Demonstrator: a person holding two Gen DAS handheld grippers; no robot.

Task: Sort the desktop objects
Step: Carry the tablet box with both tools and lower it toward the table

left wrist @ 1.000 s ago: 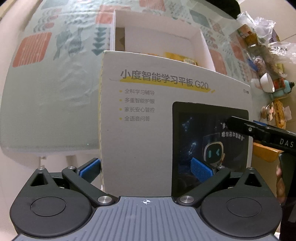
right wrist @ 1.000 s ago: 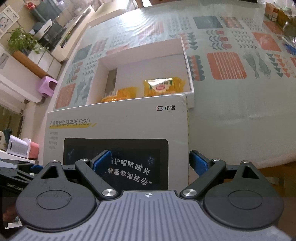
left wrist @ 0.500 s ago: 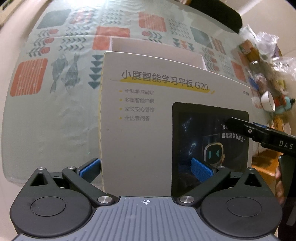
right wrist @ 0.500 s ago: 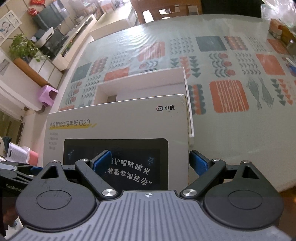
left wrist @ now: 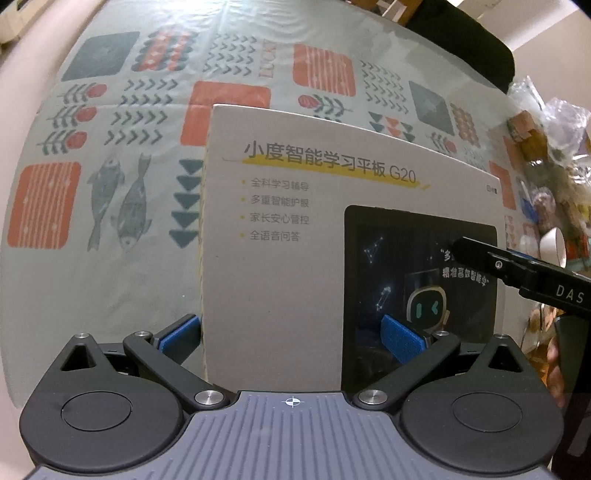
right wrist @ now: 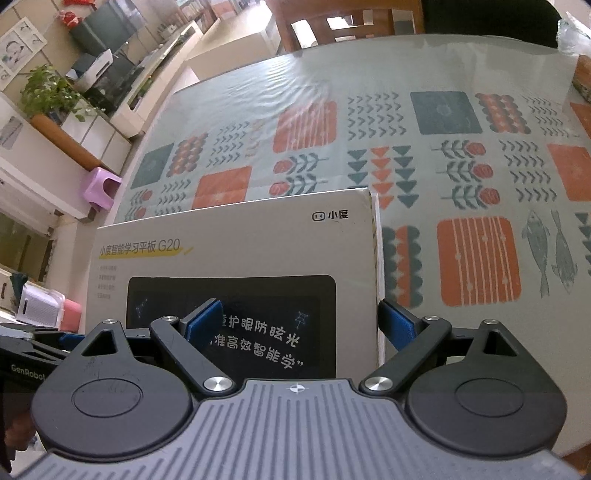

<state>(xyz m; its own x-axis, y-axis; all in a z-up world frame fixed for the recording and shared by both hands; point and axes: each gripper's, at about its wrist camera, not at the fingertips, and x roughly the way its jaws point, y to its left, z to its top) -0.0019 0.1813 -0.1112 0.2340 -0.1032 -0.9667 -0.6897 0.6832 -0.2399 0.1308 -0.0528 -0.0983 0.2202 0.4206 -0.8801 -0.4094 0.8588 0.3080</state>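
Observation:
A grey box lid (left wrist: pixel 295 258) printed with a tablet picture and Chinese text fills the middle of both views; it also shows in the right wrist view (right wrist: pixel 236 251). My left gripper (left wrist: pixel 291 336) is shut on the lid's left end, one blue pad on each face. My right gripper (right wrist: pixel 299 323) is shut on the lid's right end the same way. The right gripper's black finger (left wrist: pixel 517 269) shows over the lid in the left wrist view. The lid hides the white box beneath it.
The table has a patterned cloth (left wrist: pixel 110 177) under clear film. A heap of snack packets, plastic bags and a white cup (left wrist: pixel 550 243) lies at the right edge. A wooden chair (right wrist: pixel 343 22) stands beyond the far edge; a purple stool (right wrist: pixel 101 186) is on the floor at left.
Both grippers moved the lid forward and down over the open white box. The box and the yellow snack packets inside it are now hidden under the lid.

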